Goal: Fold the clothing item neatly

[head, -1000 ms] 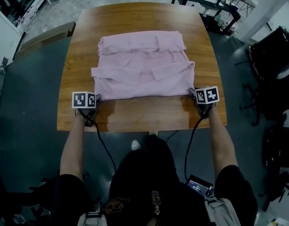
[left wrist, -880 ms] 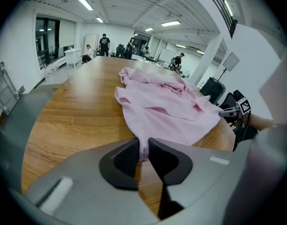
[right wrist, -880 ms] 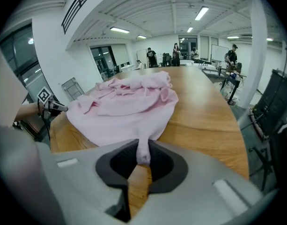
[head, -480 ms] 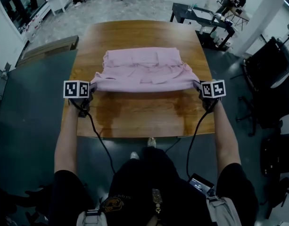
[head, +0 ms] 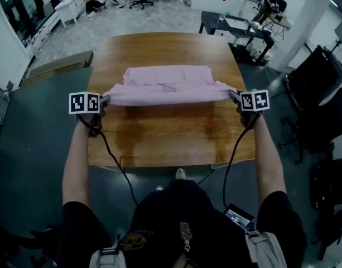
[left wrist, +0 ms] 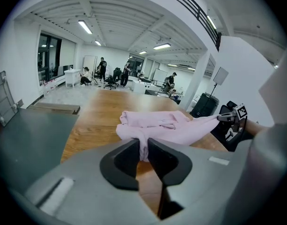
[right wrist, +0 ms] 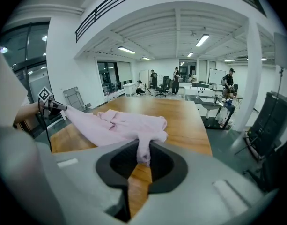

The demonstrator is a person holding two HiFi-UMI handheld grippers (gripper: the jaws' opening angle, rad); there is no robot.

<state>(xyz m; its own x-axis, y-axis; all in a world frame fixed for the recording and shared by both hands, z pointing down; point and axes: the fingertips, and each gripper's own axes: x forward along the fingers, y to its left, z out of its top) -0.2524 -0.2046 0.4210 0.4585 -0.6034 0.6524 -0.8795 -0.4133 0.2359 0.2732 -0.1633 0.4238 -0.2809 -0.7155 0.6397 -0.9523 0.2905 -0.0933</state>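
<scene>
1. Head view: pinching the near corners of the pink garment (head: 168, 85) with left gripper (head: 104, 101) and right gripper (head: 236, 96), stretched taut above the wooden table (head: 171, 141) middle; far part lying toward the far edge.
2. Left gripper view: clamped on bunched pink cloth, having just been closing.
3. Right gripper view: clamped on a hanging fold.
</scene>
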